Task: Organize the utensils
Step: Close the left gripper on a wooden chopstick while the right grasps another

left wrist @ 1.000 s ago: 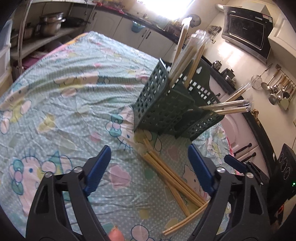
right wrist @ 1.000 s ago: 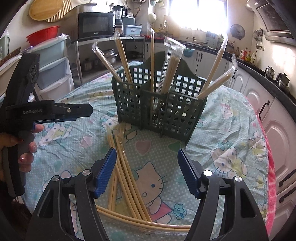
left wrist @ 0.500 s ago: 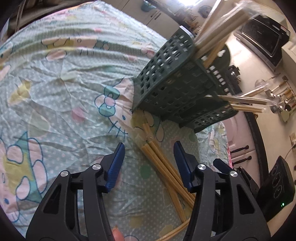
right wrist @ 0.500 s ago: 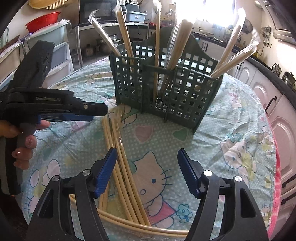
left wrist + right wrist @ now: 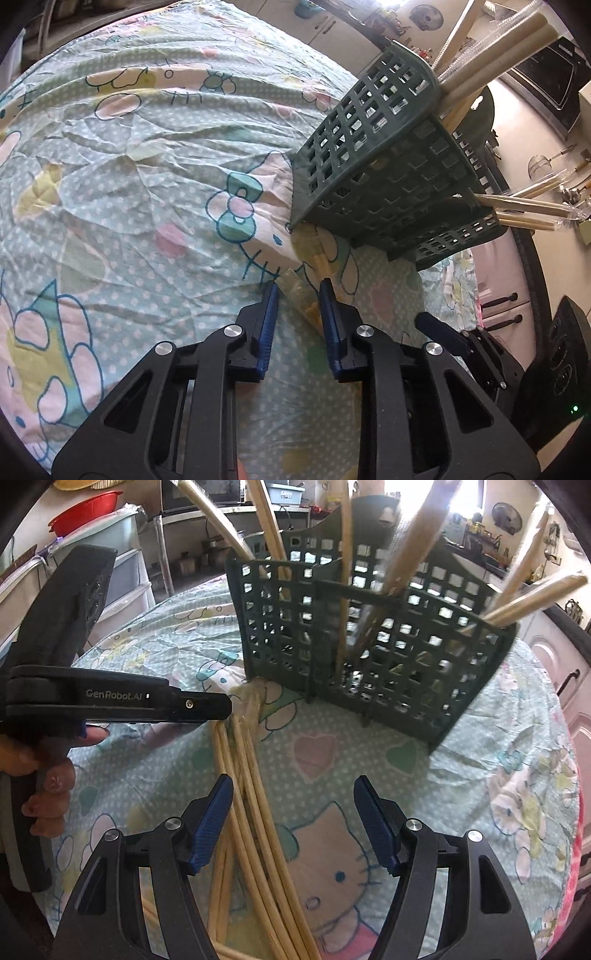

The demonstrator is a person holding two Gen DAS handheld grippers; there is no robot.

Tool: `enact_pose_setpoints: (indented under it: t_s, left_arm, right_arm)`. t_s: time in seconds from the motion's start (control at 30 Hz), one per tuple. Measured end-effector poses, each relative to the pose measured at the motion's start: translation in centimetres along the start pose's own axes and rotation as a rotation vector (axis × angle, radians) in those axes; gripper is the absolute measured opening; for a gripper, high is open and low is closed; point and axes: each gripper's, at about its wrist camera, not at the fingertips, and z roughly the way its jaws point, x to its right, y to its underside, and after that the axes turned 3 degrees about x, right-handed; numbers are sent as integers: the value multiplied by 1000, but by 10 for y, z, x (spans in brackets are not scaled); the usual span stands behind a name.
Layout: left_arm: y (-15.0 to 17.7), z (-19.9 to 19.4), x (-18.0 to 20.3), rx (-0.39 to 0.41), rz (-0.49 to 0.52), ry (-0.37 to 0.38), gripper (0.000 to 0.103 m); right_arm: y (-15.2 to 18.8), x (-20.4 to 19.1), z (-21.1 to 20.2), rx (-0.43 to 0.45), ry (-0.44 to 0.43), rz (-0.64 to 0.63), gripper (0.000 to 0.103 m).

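Note:
A green slotted basket (image 5: 388, 177) (image 5: 369, 657) stands on the cartoon-print tablecloth, with several wrapped chopstick pairs (image 5: 417, 546) leaning out of it. More chopsticks (image 5: 251, 812) lie loose on the cloth in front of its left corner. My left gripper (image 5: 299, 288) is closing on the far end of one wrapped pair (image 5: 301, 291), and its pads touch the wrapper on both sides. From the right wrist view its tip (image 5: 221, 705) sits on that end. My right gripper (image 5: 293, 786) hovers open and closing slightly over the cloth. The loose chopsticks pass by its left finger (image 5: 214, 812).
A hand (image 5: 44, 771) holds the left gripper's handle at the left. Plastic drawers (image 5: 125, 576) and a red bowl (image 5: 88, 511) stand behind. The table's right edge drops to white cabinet doors (image 5: 554, 657). A black appliance (image 5: 561, 373) sits low on the right.
My left gripper has sunk toward the chopstick ends and its jaws have narrowed from wide apart to around the wrapped pair. My right gripper has moved lower and nearer the basket.

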Motion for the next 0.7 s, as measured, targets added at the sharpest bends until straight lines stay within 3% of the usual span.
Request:
enact_pose_setpoints:
  t_s: [0.2,0.33,0.57,0.7]
  left_arm:
    - [0,-5,-11,4,-16,31,14]
    - [0,-14,-25,13,-45,45,8]
    - [2,-24,-32,33,-55,46,7]
    - [0,-31,-41,41,-73,50,7]
  right_arm:
    - [-12,-3,13,-18,-38,10,60]
    - [-18,-8,19,-29,-66,5,53]
    - [-22,1,31,-69,-124,63,36]
    - [-21,7,26,-74,-174,86,16]
